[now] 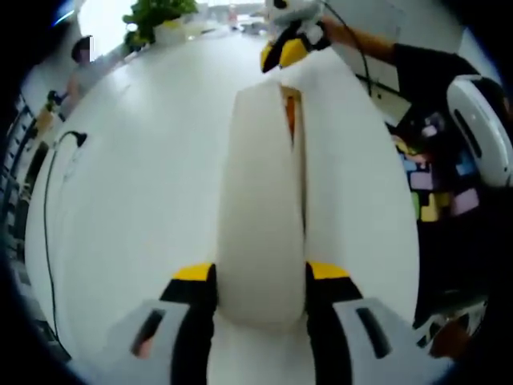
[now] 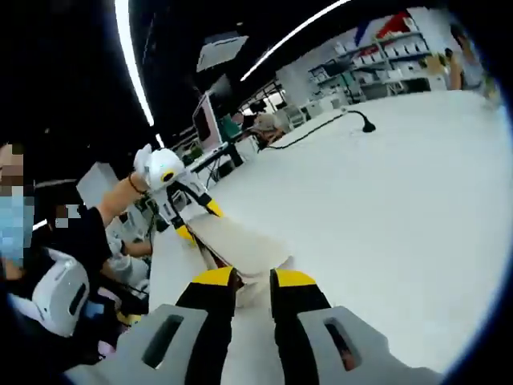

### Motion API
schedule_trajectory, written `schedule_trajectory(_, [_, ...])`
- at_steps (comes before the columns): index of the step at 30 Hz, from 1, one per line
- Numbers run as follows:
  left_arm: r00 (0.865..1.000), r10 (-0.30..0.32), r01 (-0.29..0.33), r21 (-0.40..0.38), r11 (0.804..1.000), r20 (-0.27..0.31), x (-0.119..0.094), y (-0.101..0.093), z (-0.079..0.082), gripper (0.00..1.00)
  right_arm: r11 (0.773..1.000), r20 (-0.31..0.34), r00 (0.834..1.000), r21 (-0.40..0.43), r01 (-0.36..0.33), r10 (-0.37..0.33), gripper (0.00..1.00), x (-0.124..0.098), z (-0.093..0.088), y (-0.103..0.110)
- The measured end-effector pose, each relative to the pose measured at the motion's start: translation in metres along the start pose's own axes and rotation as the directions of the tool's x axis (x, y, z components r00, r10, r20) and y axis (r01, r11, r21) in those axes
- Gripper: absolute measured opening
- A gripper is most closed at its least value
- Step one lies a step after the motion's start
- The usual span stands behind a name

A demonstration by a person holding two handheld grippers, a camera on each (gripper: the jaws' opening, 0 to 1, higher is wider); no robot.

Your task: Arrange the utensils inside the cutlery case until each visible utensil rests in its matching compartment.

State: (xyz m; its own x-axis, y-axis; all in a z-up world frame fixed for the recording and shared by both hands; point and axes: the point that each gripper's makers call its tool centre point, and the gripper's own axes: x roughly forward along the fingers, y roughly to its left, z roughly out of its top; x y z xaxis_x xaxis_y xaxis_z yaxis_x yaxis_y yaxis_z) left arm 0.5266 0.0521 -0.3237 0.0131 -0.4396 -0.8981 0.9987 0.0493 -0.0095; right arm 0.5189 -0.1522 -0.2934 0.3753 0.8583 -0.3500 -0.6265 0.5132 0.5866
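Nearest in the left gripper view, the left gripper (image 1: 260, 277) has its yellow-tipped jaws pinching one end of the cutlery case (image 1: 260, 208), a long cream-white case that runs away from the camera across the white table (image 1: 136, 184). Its lid sits slightly ajar along a seam, where a strip of something orange (image 1: 290, 116) shows inside; what utensil that is cannot be told. At the far end of the case the right gripper (image 1: 284, 52) meets it, so the case is likely held at both ends to steady it or work it open. In the right gripper view the same case (image 2: 240, 241) lies slanted just ahead of the right gripper (image 2: 252, 285), whose jaws stand close together around its near edge, apparently gripping it, while the left gripper (image 2: 196, 216) holds the opposite end. Farther off, a black cable (image 1: 48, 200) curls along the table's edge, and a green plant (image 1: 156, 16) stands at the far side. No utensils are visible outside the case, so the sorting seems not yet begun.
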Motion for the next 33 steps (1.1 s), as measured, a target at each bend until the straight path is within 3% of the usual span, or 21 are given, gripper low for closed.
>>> schedule_trajectory(4, [1.000, -0.002, 0.002, 0.001, 1.000, 0.003, 0.000, 0.000, 0.000, 0.46, 0.986, -0.004, 1.000, 0.169, 0.003, -0.002, 0.14, 0.004, -0.009, -0.004])
schedule_trajectory(10, [1.000, -0.003, 0.003, 0.003, 1.000, 0.009, 0.000, 0.000, 0.000, 0.46, 0.956, -0.008, 1.000, 0.294, -0.026, 0.030, 0.10, 0.010, -0.012, -0.002])
schedule_trajectory(13, [1.000, -0.003, 0.003, 0.005, 1.000, 0.013, 0.000, 0.000, 0.001, 0.46, 0.935, 0.020, 0.998, 0.348, -0.061, 0.058, 0.07, 0.012, -0.010, 0.002])
schedule_trajectory(22, [1.000, -0.005, 0.004, 0.008, 1.000, 0.019, -0.001, 0.000, 0.001, 0.46, 0.914, 0.034, 0.997, 0.396, -0.082, 0.074, 0.02, 0.011, -0.012, 0.004])
schedule_trajectory(33, [1.000, -0.005, 0.005, 0.006, 1.000, 0.017, -0.001, -0.001, 0.001, 0.47, 0.930, 0.075, 0.995, 0.358, -0.086, 0.064, 0.00, 0.002, -0.015, 0.018])
